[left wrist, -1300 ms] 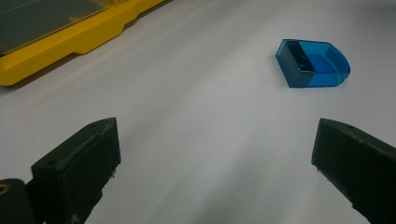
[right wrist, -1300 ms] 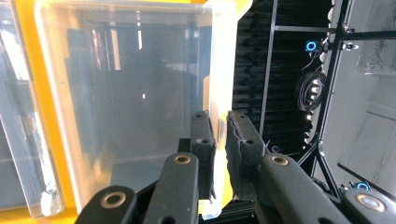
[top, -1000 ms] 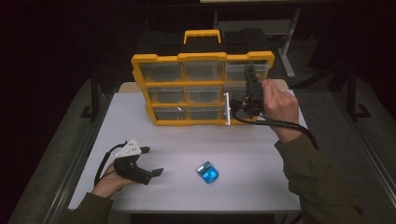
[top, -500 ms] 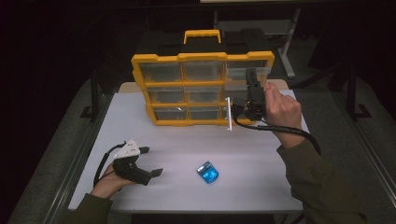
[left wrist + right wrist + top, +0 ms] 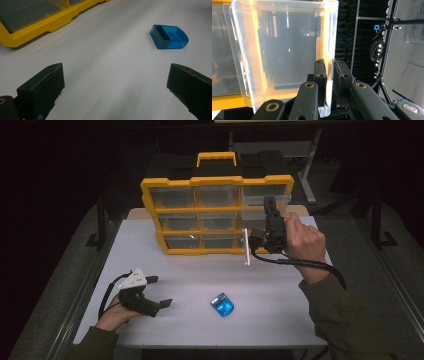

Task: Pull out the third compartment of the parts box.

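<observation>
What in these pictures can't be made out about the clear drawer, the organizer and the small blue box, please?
- Clear drawer: its contents, if any; in the right gripper view reflections veil its walls, and the right claw covers its lower front edge.
- Yellow organizer: what its compartments hold; too small and dim in the high view, cut off by the edge in the left gripper view.
- Blue box: what lies inside it; too small in the high view.

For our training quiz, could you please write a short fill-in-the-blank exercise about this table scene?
1. The right gripper is shut on the wall of a clear plastic ____ pulled from the yellow plastic organizer cabinet.
2. The small translucent scoop lying on the white table is coloured ____.
3. The left gripper, resting on the table, has its fingers ____.

Missing words: drawer; blue; open
</observation>
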Available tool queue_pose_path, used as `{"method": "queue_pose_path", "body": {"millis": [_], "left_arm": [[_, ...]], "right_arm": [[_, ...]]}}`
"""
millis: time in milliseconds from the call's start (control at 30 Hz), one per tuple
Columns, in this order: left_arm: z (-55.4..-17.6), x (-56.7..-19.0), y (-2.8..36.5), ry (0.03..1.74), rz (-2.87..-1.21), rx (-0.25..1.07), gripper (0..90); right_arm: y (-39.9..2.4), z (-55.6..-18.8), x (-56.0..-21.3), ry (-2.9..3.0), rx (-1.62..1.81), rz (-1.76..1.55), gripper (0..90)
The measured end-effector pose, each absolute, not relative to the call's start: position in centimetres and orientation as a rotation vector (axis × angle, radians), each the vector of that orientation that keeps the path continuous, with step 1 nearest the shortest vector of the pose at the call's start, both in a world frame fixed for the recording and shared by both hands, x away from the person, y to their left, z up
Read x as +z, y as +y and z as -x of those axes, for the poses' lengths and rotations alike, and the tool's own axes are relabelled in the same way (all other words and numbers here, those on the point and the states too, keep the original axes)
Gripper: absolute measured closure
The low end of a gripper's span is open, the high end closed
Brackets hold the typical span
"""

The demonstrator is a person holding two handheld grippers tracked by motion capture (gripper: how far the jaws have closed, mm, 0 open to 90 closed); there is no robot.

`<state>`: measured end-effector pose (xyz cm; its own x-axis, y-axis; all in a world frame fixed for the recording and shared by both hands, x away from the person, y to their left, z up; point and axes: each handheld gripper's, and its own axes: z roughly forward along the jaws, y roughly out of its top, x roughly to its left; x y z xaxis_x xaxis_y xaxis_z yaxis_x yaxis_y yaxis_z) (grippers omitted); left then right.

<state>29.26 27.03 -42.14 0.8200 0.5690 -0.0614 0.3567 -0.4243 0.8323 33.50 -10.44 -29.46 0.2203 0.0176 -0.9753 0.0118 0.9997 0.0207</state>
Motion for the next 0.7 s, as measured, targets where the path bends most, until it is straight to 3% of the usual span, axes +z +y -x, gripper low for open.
{"method": "queue_pose_path", "body": {"millis": [700], "left_arm": [[-29.1,-42.1,27.0,0.675,-2.05,0.291,1.2]], "right_arm": [[-10.4,-31.7,-29.3,1.354,0.002,-0.029,80.4]]}}
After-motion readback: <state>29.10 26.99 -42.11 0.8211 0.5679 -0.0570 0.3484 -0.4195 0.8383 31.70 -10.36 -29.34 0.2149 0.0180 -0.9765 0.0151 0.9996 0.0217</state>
